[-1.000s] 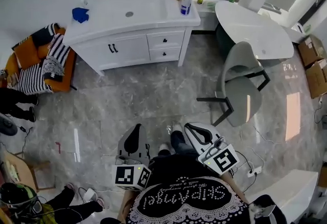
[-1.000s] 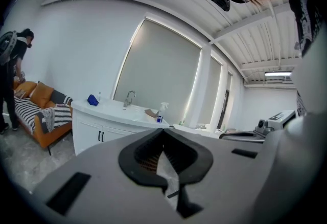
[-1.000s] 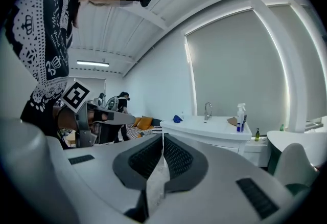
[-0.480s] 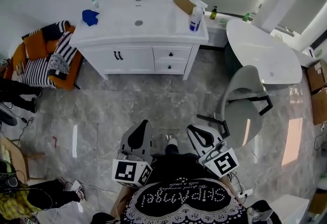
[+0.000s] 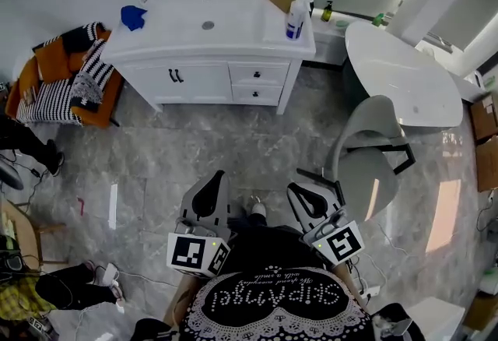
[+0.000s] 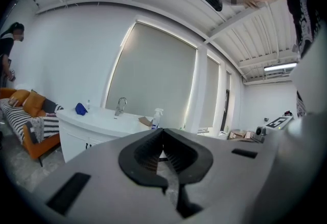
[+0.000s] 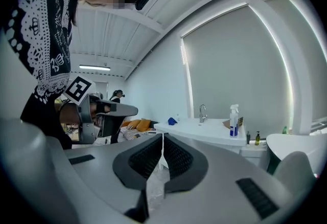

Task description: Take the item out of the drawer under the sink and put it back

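The biggest risk is opening the wrong front: the white table (image 5: 233,20) with the sink at the top of the head view has two small drawers (image 5: 257,74) stacked at its right end and a pair of doors (image 5: 175,75) to their left. The item is in no view, presumably behind one of those shut fronts. The left tool (image 5: 212,185) and right tool (image 5: 299,195) sit low in the frame, well apart from the table. In the gripper views, the left tool (image 6: 163,133) and right tool (image 7: 162,138) each have their jaws pressed together on nothing. If a tool is not spread before it meets a drawer knob, it would likely bump the knob or slide off it, and the knobs look small enough to slip from a loose pinch. A spray bottle (image 5: 294,16) stands on the table near its edge, above the drawers, so a tool raised too high could tip it. The grey chair (image 5: 366,152) at the right of the frame lies near the right tool's side and could catch an elbow. Against the view a second ago, the table now lies squarer to the frame rather than skewed, the chair sits lower and nearer the right tool, and both tools remain closed and empty.
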`<state>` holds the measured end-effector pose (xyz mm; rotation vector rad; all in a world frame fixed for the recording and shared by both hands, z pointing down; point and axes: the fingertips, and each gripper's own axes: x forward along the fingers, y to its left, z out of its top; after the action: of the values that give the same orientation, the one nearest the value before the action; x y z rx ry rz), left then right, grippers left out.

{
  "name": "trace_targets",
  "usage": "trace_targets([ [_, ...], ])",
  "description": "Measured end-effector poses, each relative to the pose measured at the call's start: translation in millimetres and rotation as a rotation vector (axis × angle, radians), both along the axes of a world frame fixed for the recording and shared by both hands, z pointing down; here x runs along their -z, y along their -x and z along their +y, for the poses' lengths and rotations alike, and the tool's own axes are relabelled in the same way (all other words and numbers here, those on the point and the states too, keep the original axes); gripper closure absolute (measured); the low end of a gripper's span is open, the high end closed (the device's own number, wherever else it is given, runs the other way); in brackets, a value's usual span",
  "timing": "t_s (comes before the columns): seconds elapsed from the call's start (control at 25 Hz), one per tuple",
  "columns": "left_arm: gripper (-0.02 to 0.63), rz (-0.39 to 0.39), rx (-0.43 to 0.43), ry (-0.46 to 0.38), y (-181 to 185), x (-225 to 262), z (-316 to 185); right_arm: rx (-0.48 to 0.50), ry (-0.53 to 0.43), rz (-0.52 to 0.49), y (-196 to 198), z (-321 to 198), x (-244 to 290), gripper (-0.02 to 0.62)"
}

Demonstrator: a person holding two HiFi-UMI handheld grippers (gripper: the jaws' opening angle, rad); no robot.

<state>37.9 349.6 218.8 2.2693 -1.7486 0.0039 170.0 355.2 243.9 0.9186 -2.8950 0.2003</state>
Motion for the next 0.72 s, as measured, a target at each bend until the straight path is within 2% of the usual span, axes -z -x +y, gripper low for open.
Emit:
trace_targets([
  [0.2,0.600,-0.001,-0.012,-0.024,0.0,3.3,-7.8,-0.025,0.005,-0.007,1.5,-4.5,-4.0,0.574],
  [0.36,0.601,0.022,-0.021,0.002,5.6,-5.5,-15.9,-0.028,0.019,0.003,10.4,-6.6,-7.9,0.574],
  [0.52,0.600,0.030,-0.046,0.015,12.3,-9.8,-38.5,-0.063,0.037,0.022,14.6,-25.4,-12.1,0.574],
  [0.72,0.601,0.019,-0.060,0.017,38.1,-10.0,-80.5,-0.096,0.041,0.036,32.2,-61.3,-12.3,0.574],
])
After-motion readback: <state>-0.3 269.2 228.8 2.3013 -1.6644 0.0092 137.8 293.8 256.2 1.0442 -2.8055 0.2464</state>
